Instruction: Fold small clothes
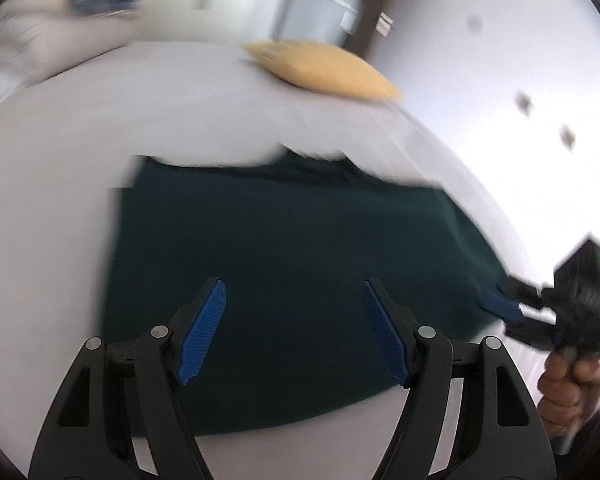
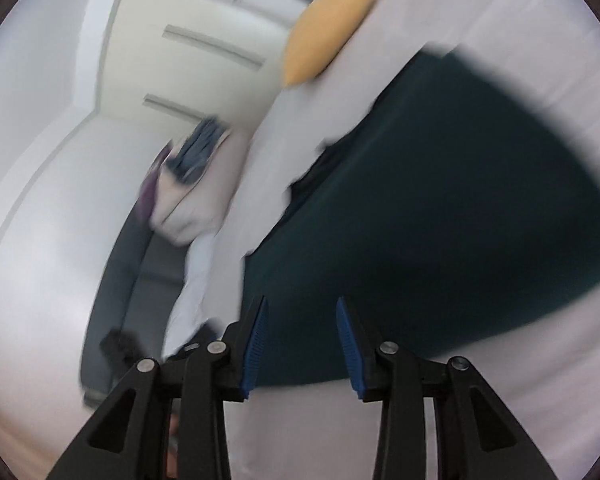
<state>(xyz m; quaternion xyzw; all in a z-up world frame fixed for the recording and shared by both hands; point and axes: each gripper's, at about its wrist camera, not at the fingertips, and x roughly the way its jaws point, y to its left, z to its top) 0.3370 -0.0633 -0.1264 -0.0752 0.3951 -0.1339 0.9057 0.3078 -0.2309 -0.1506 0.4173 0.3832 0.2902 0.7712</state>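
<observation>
Dark garment point(image 1: 284, 280) flat, seemingly under left gripper point(image 1: 294, 332).

Dark teal garment point(image 1: 292, 264): matt cloth, smooth-looking, no sheen; weave too blurred to tell. Bed sheet point(image 1: 80, 140): pale matt cloth, smooth. Yellow pillow point(image 1: 324, 66): matt cloth cover. Left gripper point(image 1: 294, 332): matt black plastic arms, dull silver metal pivot pins, fingers point(image 1: 204, 328) faced with ribbed blue pads, rubbery-looking, matt. Right gripper point(image 2: 302, 346): same matt black plastic, metal pins, ribbed blue pads. Heap of clothes point(image 2: 188, 172) on the far side of the bed: soft cloth, blue, cream and purple, blurred. Wardrobe doors point(image 2: 172, 64): smooth, slightly satin, with long metal-looking handles.
</observation>
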